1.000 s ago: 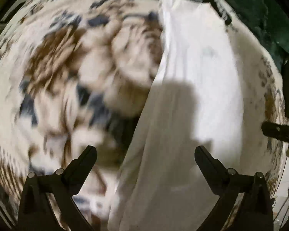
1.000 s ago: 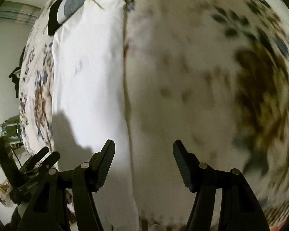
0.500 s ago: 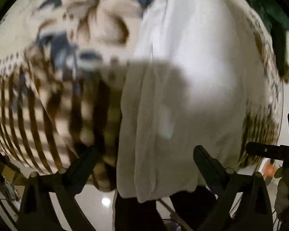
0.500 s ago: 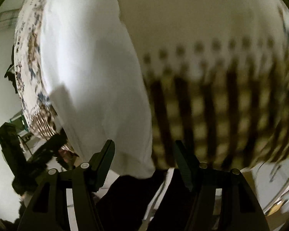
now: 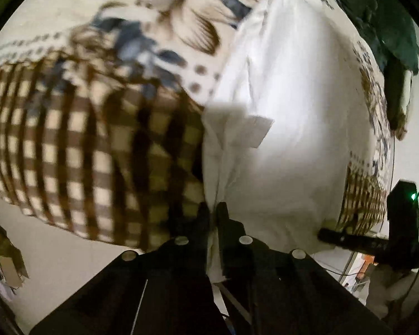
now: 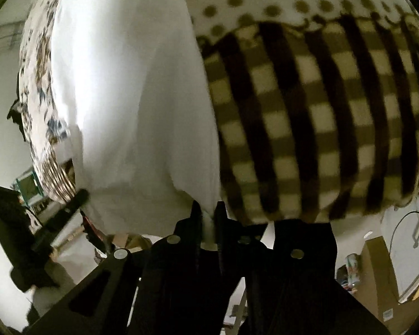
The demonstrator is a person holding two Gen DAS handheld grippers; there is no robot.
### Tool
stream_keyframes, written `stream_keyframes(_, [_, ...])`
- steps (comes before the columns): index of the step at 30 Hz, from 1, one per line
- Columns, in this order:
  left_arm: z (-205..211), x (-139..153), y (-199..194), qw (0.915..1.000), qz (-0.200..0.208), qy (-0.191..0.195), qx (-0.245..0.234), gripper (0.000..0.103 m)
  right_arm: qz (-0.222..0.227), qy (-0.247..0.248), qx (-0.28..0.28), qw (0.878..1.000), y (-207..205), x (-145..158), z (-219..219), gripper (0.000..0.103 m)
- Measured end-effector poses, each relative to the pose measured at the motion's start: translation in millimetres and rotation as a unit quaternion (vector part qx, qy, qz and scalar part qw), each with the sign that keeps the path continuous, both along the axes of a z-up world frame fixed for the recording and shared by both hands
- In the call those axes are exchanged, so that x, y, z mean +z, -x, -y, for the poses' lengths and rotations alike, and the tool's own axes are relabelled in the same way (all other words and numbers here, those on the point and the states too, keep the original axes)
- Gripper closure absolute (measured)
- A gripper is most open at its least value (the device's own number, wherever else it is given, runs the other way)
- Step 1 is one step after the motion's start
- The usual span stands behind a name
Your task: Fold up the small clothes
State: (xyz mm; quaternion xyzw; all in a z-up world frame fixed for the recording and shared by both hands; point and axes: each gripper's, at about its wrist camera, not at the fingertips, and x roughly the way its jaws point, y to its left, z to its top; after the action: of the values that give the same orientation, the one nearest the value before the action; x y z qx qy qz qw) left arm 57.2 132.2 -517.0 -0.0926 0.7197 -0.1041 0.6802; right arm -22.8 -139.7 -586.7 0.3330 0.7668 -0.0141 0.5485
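Note:
A white garment [image 5: 287,145] lies lengthwise on a bed, its near end hanging at the bed's edge. My left gripper [image 5: 212,212] is shut on the garment's near left corner. A small white tag [image 5: 258,131] sticks up from the cloth. In the right wrist view the same white garment [image 6: 131,106] fills the left half, and my right gripper [image 6: 208,212] is shut on its near right corner. The other gripper shows as a dark shape in each view, in the left wrist view [image 5: 391,223] and in the right wrist view [image 6: 28,223].
The bed has a floral bedspread [image 5: 153,22] with a brown checked border [image 6: 321,117] over the near edge. A dark green cloth [image 5: 382,14] lies at the far right of the bed. Cardboard boxes [image 6: 377,265] and clutter stand on the pale floor below.
Both grippers moved back to the garment's near end at the bed's edge and went from open to shut on its two near corners.

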Motion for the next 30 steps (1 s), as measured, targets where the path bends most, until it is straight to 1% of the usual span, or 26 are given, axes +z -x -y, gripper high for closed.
stream_keyframes(1, [-7,-8,-2,1.0,-0.003,-0.005,0.006,0.099,-0.01,0.008,0.007,1.0,-2,-1,-2,0.093])
stream_keyframes(2, [-17,-16,-1,0.9996,-0.016,-0.015,0.017,0.099,-0.018,0.015,0.011,1.0,0,-3,-5,0.093])
stream_keyframes(3, [-28,-23,0,0.9989,-0.034,-0.016,0.029,0.099,-0.023,0.014,0.009,1.0,3,-5,-4,0.093])
stream_keyframes(4, [-36,-25,0,0.998,-0.046,-0.009,0.042,0.099,-0.03,0.006,0.005,1.0,5,-6,-1,0.092])
stream_keyframes(5, [-40,-26,-1,0.9972,-0.052,0.002,0.054,0.097,-0.035,-0.001,0.004,0.999,6,-6,1,0.088])
stream_keyframes(6, [-42,-25,-3,0.9968,-0.053,0.009,0.059,0.097,-0.04,0.0,0.014,0.999,7,-3,4,0.081])
stream_keyframes(7, [-36,-21,-12,0.9968,-0.052,0.011,0.06,0.092,-0.041,0.005,0.028,0.999,8,-1,7,0.074])
stream_keyframes(8, [-35,-18,-19,0.9971,-0.048,0.014,0.057,0.075,-0.041,0.011,0.043,0.998,7,2,8,0.069])
stream_keyframes(9, [-36,-15,-27,0.9973,-0.044,0.023,0.055,0.063,-0.038,0.02,0.054,0.998,7,6,6,0.059])
stream_keyframes(10, [-27,-12,-36,0.9972,-0.033,0.038,0.056,0.045,-0.027,0.025,0.057,0.998,5,12,8,0.056])
stream_keyframes(12, [-16,-7,-43,0.9966,-0.018,0.058,0.055,0.045,-0.005,0.022,0.045,0.999,3,23,14,0.056])
stream_keyframes(14, [-3,-3,-44,0.9965,-0.012,0.07,0.045,0.045,0.006,0.015,0.027,1.0,1,30,19,0.056])
stream_keyframes(16, [12,2,-40,0.9975,-0.001,0.065,0.026,0.046,0.011,0.014,0.012,1.0,2,34,22,0.056])
stream_keyframes(18, [19,-2,-36,0.9983,-0.003,0.058,0.006,0.046,0.011,0.016,0.008,1.0,2,37,23,0.056])
stream_keyframes(19, [24,-6,-35,0.9985,-0.008,0.055,0.002,0.048,0.012,0.015,0.009,1.0,2,35,31,0.056])
stream_keyframes(20, [31,-14,-31,0.9987,-0.011,0.049,-0.003,0.066,0.013,0.014,0.009,1.0,0,35,32,0.056])
stream_keyframes(21, [37,-20,-29,0.9989,-0.014,0.044,-0.009,0.08,0.013,0.012,0.01,1.0,-2,32,36,0.056])
stream_keyframes(22, [40,-28,-28,0.999,-0.024,0.035,-0.016,0.099,0.013,0.012,0.01,1.0,-5,29,30,0.056])
stream_keyframes(23, [34,-26,-27,0.999,-0.023,0.036,-0.015,0.099,0.012,0.012,0.011,1.0,-11,25,27,0.056])
stream_keyframes(24, [36,-20,-26,0.9991,-0.014,0.039,-0.01,0.1,0.01,0.015,0.014,1.0,-10,23,23,0.056])
stream_keyframes(25, [35,-11,-25,0.9989,0.0,0.045,-0.009,0.1,0.009,0.017,0.017,1.0,-11,13,24,0.056])
stream_keyframes(27, [41,-2,-21,0.9986,0.007,0.051,-0.01,0.101,0.007,0.021,0.02,1.0,-15,9,13,0.056])
stream_keyframes(28, [40,4,-21,0.9984,0.008,0.056,-0.004,0.101,0.005,0.023,0.021,0.999,-15,5,8,0.058])
stream_keyframes(29, [41,9,-21,0.9981,0.006,0.061,0.004,0.101,0.001,0.023,0.021,1.0,-14,2,6,0.062])
stream_keyframes(30, [36,15,-21,0.998,0.005,0.063,0.011,0.101,-0.003,0.021,0.019,1.0,-12,0,4,0.079])
